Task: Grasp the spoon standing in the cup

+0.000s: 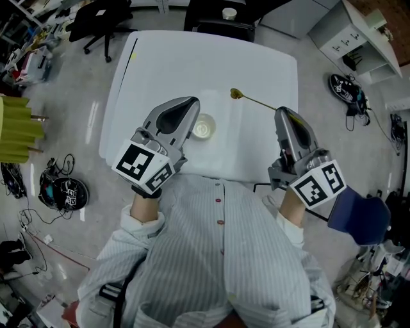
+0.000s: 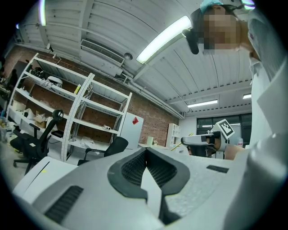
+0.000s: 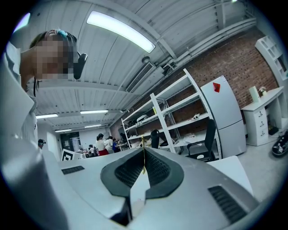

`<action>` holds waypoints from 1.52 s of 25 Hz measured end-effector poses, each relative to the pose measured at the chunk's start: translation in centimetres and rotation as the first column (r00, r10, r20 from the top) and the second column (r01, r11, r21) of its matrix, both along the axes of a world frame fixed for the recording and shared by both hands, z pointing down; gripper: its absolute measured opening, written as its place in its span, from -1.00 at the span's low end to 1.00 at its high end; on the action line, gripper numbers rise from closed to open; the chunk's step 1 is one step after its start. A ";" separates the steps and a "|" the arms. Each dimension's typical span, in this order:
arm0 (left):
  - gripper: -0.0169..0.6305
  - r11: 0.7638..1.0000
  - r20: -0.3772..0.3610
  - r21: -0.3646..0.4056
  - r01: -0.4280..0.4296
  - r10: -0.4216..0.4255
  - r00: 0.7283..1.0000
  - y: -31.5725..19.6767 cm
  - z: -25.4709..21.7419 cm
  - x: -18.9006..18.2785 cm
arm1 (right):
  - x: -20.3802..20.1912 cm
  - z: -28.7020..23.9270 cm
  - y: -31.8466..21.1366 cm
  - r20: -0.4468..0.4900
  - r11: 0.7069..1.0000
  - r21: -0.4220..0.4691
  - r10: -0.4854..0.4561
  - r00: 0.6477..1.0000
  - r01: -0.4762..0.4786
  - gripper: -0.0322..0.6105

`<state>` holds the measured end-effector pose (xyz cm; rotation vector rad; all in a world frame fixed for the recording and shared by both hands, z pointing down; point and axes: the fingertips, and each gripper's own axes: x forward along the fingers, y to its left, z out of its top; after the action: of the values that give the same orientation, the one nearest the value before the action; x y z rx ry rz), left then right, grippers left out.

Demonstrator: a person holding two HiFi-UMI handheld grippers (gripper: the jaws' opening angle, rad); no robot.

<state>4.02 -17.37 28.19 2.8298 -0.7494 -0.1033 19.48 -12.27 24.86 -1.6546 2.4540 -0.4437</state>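
Note:
In the head view my right gripper (image 1: 282, 113) is shut on the handle end of a thin gold spoon (image 1: 251, 100). The spoon juts out to the left over the white table (image 1: 256, 64), its bowl away from the gripper and clear of the cup. The small white cup (image 1: 204, 128) stands on the table just right of my left gripper (image 1: 190, 103), with nothing in it that I can see. The left jaws look shut and hold nothing. The right gripper view shows the spoon handle (image 3: 143, 155) as a gold sliver pinched between the dark pads (image 3: 157, 168).
A black office chair (image 1: 221, 27) is tucked in at the table's far edge and another (image 1: 96, 19) stands at the far left. A yellow-green object (image 1: 16, 128) and cables with a headset (image 1: 61, 191) lie to the left. White shelving (image 1: 359, 32) and shoes (image 1: 346, 86) are at the right.

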 end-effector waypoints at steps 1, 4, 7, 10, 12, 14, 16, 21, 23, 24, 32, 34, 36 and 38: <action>-0.92 1.000 0.000 0.000 -0.001 0.001 1.000 0.0 0.0 0.1 | 0.0 0.0 -0.1 0.000 1.000 -0.001 -0.003 1.000 0.003 -0.86; -0.92 1.000 0.007 -0.001 -0.005 0.005 1.000 0.0 0.0 0.4 | 0.1 0.2 -0.2 0.002 1.000 -0.005 -0.010 1.000 0.010 -0.86; -0.92 1.000 0.010 0.001 -0.007 0.007 1.000 0.0 0.0 0.4 | -0.1 0.4 -0.3 0.001 1.000 -0.007 -0.017 1.000 0.017 -0.86; -0.92 1.000 0.011 0.004 -0.003 0.003 1.000 -0.1 0.1 0.3 | -0.4 0.7 -0.5 -0.004 1.000 -0.007 -0.025 1.000 0.025 -0.86; -0.92 1.000 0.012 0.004 -0.001 0.001 1.000 -0.1 0.2 0.1 | -0.8 0.8 -0.6 -0.005 0.999 -0.006 -0.031 0.999 0.031 -0.86; -0.92 1.000 0.014 0.002 -0.002 0.002 1.000 0.0 0.3 0.0 | -1.2 0.9 -0.7 -0.006 0.999 -0.005 -0.038 0.999 0.038 -0.86; -0.92 1.000 0.016 0.002 -0.007 0.007 1.000 0.1 0.4 0.1 | -1.4 1.0 -0.8 -0.011 0.999 -0.007 -0.044 0.999 0.044 -0.86; -0.92 1.000 0.019 0.004 -0.024 0.024 1.000 0.0 0.5 0.4 | -1.9 1.5 -1.0 -0.020 0.998 -0.019 -0.054 0.998 0.054 -0.86; -0.92 1.000 0.023 0.003 -0.027 0.027 0.999 -0.1 0.6 0.6 | -1.9 1.7 -1.1 -0.027 0.998 -0.025 -0.056 0.998 0.056 -0.86; -0.92 1.000 0.025 0.004 -0.027 0.027 0.999 -0.1 0.7 0.7 | -2.0 1.8 -1.1 -0.033 0.998 -0.028 -0.057 0.998 0.056 -0.86; -0.92 0.999 0.038 0.022 -0.023 0.022 0.999 -0.7 0.8 1.2 | -1.5 2.8 -1.5 -0.069 0.997 -0.057 -0.053 0.996 0.049 -0.86; -0.92 0.999 0.039 0.028 -0.026 0.025 0.999 -0.7 0.8 1.4 | -1.6 3.0 -1.5 -0.087 0.997 -0.060 -0.058 0.995 0.053 -0.86; -0.92 0.999 0.044 0.034 -0.030 0.028 0.999 -0.6 0.9 1.5 | -1.7 3.2 -1.6 -0.100 0.996 -0.065 -0.065 0.993 0.059 -0.86; -0.92 0.999 0.046 0.032 -0.035 0.033 0.998 -0.6 1.1 1.6 | -1.9 3.5 -1.6 -0.106 0.995 -0.071 -0.072 0.992 0.065 -0.86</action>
<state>5.58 -17.93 29.25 2.8831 -0.7148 -0.0469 17.55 -13.85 28.32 -1.6660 2.6093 -0.4620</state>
